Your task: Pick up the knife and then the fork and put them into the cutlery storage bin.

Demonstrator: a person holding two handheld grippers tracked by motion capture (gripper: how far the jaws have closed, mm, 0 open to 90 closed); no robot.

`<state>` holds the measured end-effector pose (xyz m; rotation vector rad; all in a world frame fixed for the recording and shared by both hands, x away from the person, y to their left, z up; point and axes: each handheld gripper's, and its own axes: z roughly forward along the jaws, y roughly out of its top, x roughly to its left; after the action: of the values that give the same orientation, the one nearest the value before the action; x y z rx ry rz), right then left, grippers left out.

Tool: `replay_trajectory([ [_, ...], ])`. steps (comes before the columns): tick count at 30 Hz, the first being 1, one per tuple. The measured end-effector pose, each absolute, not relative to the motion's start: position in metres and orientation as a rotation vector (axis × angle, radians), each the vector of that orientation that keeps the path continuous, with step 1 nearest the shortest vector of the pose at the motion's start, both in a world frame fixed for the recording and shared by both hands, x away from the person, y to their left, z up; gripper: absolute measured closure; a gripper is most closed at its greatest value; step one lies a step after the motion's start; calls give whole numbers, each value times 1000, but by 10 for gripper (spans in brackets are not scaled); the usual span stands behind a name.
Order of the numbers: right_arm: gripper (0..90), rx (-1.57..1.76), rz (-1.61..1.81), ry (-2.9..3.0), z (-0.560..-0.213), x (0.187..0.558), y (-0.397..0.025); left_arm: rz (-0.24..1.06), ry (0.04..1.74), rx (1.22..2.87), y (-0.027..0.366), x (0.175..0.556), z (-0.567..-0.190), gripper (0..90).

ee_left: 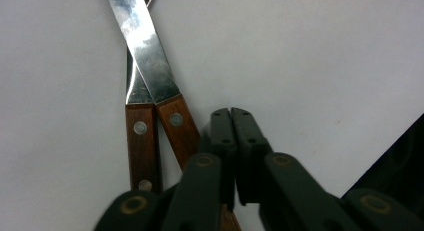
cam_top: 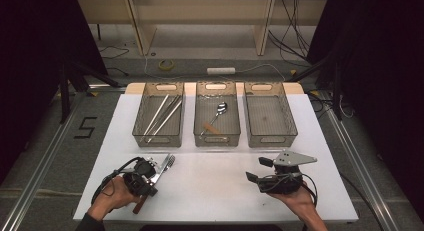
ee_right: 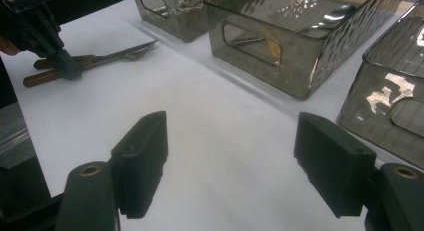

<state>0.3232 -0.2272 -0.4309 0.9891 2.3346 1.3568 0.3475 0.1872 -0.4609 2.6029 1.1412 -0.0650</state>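
I have the left tool (ee_left: 231, 116) low on the bench (cam_top: 220, 176), jaws pressed together just beside two wooden-handled utensils (ee_left: 150, 106) crossing there. My right tool (ee_right: 240, 156) hovers spread wide, well apart, facing three bins (cam_top: 270, 116); a spoon (cam_top: 220, 109) lies in the middle one

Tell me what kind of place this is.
Probably a lab or recording workspace, not a kitchen: a white table with three sorting bins sits on a metal-rail frame, and loose cables trail across the floor.

Black "5" marking (cam_top: 86, 127) on floor, tape roll (cam_top: 166, 64), cables (cam_top: 295, 28)
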Motion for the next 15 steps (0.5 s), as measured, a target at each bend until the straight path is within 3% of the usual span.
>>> replay_trajectory([
  [10,306,994,1369,2326,-430,323,-228,15,1228,2529,186,337,-442,498],
  [15,306,996,1370,2324,-430,324,-229,21,1272,2512,188,330,-440,407],
])
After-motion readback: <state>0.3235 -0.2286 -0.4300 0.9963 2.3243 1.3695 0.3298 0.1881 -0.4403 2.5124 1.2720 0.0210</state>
